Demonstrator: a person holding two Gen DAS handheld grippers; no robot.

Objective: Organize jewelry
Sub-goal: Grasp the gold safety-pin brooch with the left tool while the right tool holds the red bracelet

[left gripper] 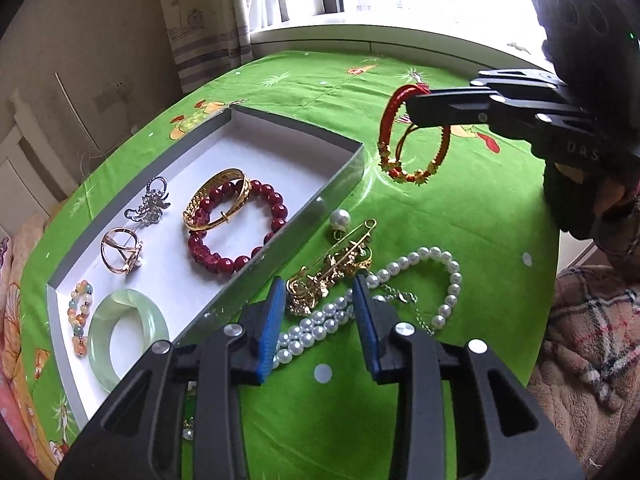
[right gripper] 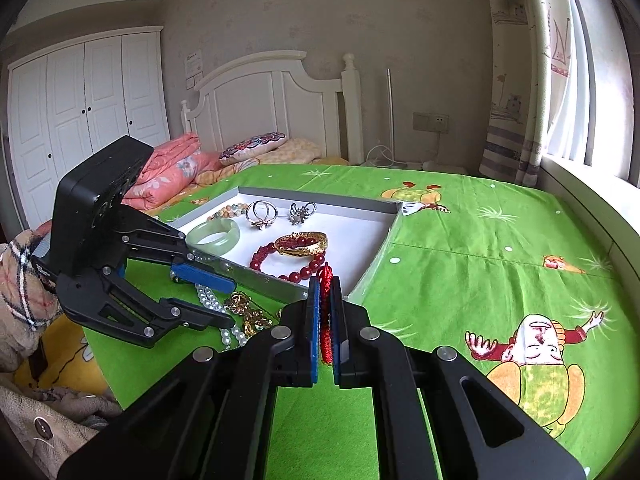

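The pearl strand (left gripper: 404,280) and gold brooch (left gripper: 332,268) lie on the green cloth right between and just beyond the left gripper (left gripper: 320,308) fingertips, its half-parted jaws straddling but not pressing them, strand running crosswise to the fingers. Off to its right, the right gripper (right gripper: 325,312) is clamped on a red cord bracelet (left gripper: 412,136). Left of the left gripper, the white tray (left gripper: 344,176) holds a jade bangle (left gripper: 128,332), red bead bracelet (left gripper: 240,232), gold bangle (left gripper: 216,200) and rings.
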